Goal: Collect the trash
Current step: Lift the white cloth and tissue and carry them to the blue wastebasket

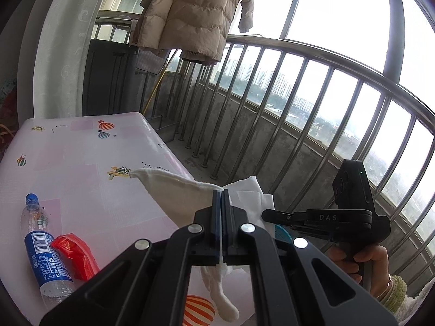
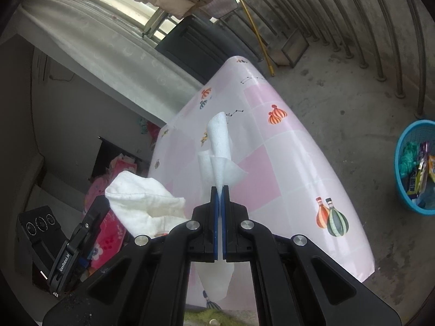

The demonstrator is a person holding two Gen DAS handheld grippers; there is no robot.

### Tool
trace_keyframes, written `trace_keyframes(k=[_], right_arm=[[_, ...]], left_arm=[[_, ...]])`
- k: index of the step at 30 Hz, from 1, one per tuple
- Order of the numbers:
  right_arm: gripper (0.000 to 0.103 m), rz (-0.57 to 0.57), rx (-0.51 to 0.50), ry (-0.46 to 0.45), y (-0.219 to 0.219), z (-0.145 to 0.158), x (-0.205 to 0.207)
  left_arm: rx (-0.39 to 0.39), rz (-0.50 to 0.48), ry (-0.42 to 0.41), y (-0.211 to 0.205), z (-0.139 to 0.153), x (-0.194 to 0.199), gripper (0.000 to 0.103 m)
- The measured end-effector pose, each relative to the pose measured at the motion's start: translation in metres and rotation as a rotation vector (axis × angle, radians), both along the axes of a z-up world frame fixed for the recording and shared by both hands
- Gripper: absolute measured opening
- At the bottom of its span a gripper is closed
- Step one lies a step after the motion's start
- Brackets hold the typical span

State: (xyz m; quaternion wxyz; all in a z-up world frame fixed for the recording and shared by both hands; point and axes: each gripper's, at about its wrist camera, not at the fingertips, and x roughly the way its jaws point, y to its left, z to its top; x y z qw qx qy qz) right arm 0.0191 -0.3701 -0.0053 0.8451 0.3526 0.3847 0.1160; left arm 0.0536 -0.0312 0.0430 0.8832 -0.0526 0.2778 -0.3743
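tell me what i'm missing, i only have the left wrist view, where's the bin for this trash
Observer: A blue basket stands on the concrete floor, off the long side of the pink table, with wrappers already in it.
Operator: is the right gripper holding anything
Observer: Yes, the right gripper is shut on a thin white tissue that sticks up past its fingertips.
Operator: and my cloth, how does it look from there
Observer: The white cloth hangs bunched from the left gripper, lifted off the table.
Operator: ok so bottle and red wrapper remain
Observer: From the right wrist I cannot see them; the cloth and gripper block that side.
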Motion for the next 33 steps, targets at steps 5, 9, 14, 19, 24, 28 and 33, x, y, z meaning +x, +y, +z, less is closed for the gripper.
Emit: trace_keyframes(k=[5, 9, 14, 19, 24, 28, 33], right_arm=[[0.000, -0.022, 0.008, -0.015, -0.010, 0.004, -0.008], [0.000, -0.050, 0.013, -0.025, -0.022, 0.004, -0.014], [0.000, -0.121, 0.015, -0.037, -0.045, 0.005, -0.026], [0.000, -0.249, -0.008, -0.048, -0.077, 0.004, -0.047], [0.000, -0.378, -0.029, -0.039, -0.111, -0.003, -0.068], [0.000, -0.484, -0.055, -0.007, -0.139, -0.014, -0.076], [0.000, -0.613, -0.127, 0.059, -0.171, -0.037, -0.076]], left_arm=[[0.011, -0.025, -0.023, -0.015, 0.005, -0.006, 0.000], [0.012, -0.054, -0.026, -0.030, 0.006, -0.006, 0.000], [0.008, -0.137, -0.012, -0.056, 0.007, -0.002, 0.000], [0.010, -0.240, 0.027, -0.095, 0.003, 0.010, 0.000], [-0.012, -0.344, 0.111, -0.142, -0.008, 0.024, 0.000], [0.003, -0.421, 0.195, -0.191, -0.023, 0.036, 0.000], [0.076, -0.505, 0.223, -0.268, -0.046, 0.044, 0.000]])
